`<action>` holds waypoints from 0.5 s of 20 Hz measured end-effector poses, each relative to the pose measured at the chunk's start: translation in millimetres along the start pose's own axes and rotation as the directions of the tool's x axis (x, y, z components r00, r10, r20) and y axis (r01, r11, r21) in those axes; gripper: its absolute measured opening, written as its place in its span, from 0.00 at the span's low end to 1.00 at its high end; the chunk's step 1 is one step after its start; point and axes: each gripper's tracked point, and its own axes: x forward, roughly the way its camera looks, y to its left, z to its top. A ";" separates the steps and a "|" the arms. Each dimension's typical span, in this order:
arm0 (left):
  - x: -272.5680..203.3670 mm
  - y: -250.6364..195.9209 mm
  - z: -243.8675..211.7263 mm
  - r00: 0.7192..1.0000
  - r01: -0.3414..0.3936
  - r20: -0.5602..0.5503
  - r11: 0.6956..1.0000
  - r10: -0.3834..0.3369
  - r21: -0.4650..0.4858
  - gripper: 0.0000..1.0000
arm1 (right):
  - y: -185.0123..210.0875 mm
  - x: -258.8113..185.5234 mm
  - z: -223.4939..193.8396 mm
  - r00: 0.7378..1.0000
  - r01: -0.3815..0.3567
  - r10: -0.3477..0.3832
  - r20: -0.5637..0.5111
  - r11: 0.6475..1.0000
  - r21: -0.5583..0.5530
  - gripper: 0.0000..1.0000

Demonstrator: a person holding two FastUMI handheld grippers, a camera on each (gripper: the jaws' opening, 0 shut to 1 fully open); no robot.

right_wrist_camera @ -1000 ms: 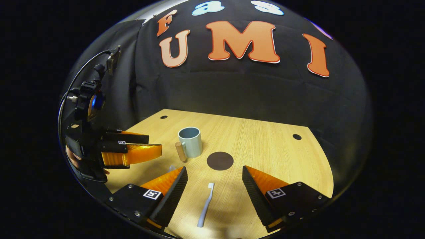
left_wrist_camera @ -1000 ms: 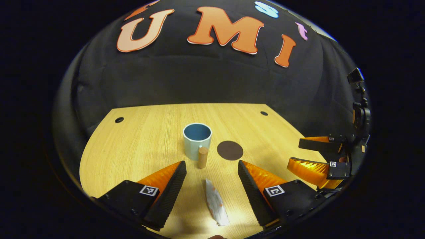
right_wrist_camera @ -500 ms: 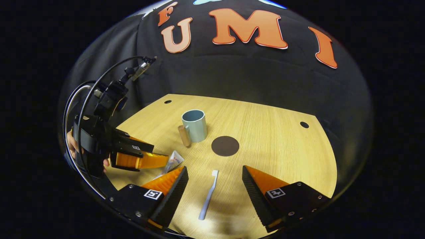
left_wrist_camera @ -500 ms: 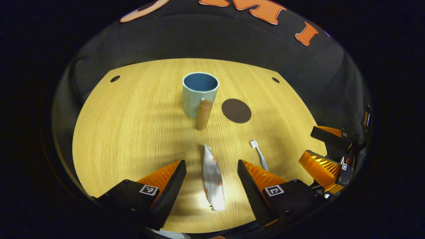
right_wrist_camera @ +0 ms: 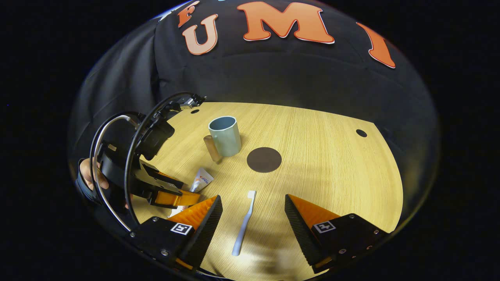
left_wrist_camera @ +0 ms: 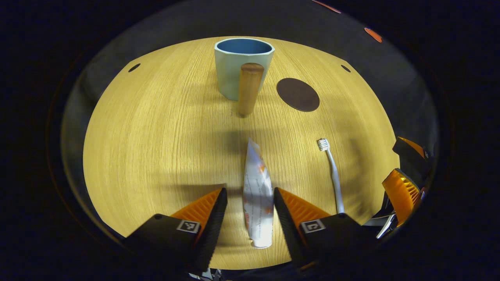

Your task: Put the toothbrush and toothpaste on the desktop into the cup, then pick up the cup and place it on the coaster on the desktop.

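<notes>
A pale blue cup (left_wrist_camera: 234, 66) with a wooden handle (left_wrist_camera: 249, 91) stands upright at the far side of the desktop, with a dark round coaster (left_wrist_camera: 297, 94) to its right. The white toothpaste tube (left_wrist_camera: 258, 195) lies flat between the fingers of my left gripper (left_wrist_camera: 249, 207), which is open; the right finger is at the tube's edge and a gap remains on the left. A white toothbrush (right_wrist_camera: 244, 222) lies between the fingers of my right gripper (right_wrist_camera: 252, 218), which is wide open and hovering above it. The right gripper view also has the cup (right_wrist_camera: 224, 136), the coaster (right_wrist_camera: 264, 159) and the toothpaste (right_wrist_camera: 201, 180).
The wooden desktop (left_wrist_camera: 156, 128) has small dark holes near its far corners. In the right gripper view, a hand (right_wrist_camera: 91, 177) holds the left gripper (right_wrist_camera: 168, 193) with looping cables low over the near left of the table. The right gripper (left_wrist_camera: 406, 175) sits at the table's right edge.
My left gripper has tilted down and dropped over the toothpaste, and its fingers have narrowed around the tube. The right gripper has barely shifted above the toothbrush.
</notes>
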 end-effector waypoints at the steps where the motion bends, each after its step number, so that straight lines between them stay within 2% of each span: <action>1: 0.8 1.6 -0.3 1.000 -0.017 -0.003 1.000 0.017 0.016 0.76 | 0.1 2.2 -1.5 1.000 -0.004 0.004 -0.007 1.000 0.005 0.97; 2: 3.5 0.7 -1.9 1.000 -0.019 0.003 1.000 0.019 0.012 0.77 | 0.2 4.0 -3.5 1.000 -0.007 0.008 -0.011 1.000 0.012 0.96; 4: 10.4 -0.6 -7.1 0.999 -0.047 0.003 0.999 0.047 0.027 0.50 | 0.7 6.9 -8.7 1.000 -0.017 0.017 -0.022 1.000 0.021 0.97; 6: 11.1 1.8 -6.9 0.998 -0.058 0.010 0.998 0.057 0.023 0.46 | 0.3 9.7 -12.2 0.999 -0.013 0.014 -0.034 1.000 0.019 0.96; 7: 13.1 2.5 -8.6 0.999 -0.046 -0.001 0.999 0.046 -0.003 0.48 | 0.4 10.4 -12.7 0.999 -0.011 0.012 -0.037 1.000 0.018 0.96; 8: 9.0 1.3 -2.0 0.999 -0.027 0.018 1.000 0.027 0.013 0.23 | 1.5 12.0 -14.5 0.999 -0.012 0.013 -0.040 1.000 0.020 0.96; 10: 9.2 0.6 0.2 0.999 -0.011 0.034 1.000 0.011 0.009 0.24 | 3.9 15.8 -16.3 0.999 -0.017 0.018 -0.049 1.000 0.021 0.96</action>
